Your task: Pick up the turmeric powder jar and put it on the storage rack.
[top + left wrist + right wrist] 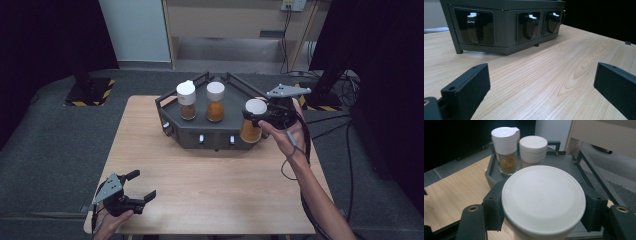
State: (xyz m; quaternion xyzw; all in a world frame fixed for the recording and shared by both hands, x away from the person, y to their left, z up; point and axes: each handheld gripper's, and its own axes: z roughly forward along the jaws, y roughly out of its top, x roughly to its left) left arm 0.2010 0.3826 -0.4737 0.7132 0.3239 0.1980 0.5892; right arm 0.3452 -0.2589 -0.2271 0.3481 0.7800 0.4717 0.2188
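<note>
- A wooden table (210, 185) holds a dark grey rack (200, 131) with a raised rail, set at the far middle of the tabletop.
- On the rack stand two jars with white lids: the left jar (187, 100) holds a little brown powder, and the middle jar (215, 102) beside it holds more orange powder.
- The right gripper (256, 116) is at the rack's right front corner, held by the person's right hand (282, 134), with its grey plate on top.
- Its jaws are clamped on a third jar (251, 125), which has orange contents and a white lid; in the right gripper view the black pads press both sides of the jar just under that lid (543, 198).
- Whether this jar rests on the table or is lifted just off it cannot be told.
- The left gripper (141, 186) is near the table's front left corner, well apart from the rack, in the person's left hand (111, 220).
- Its jaws stand wide apart with nothing between them; in the left gripper view bare wood lies between the two pads (471, 86).
- That view also faces the rack's front (506, 27), which carries three dark recesses with small white tabs.
</note>
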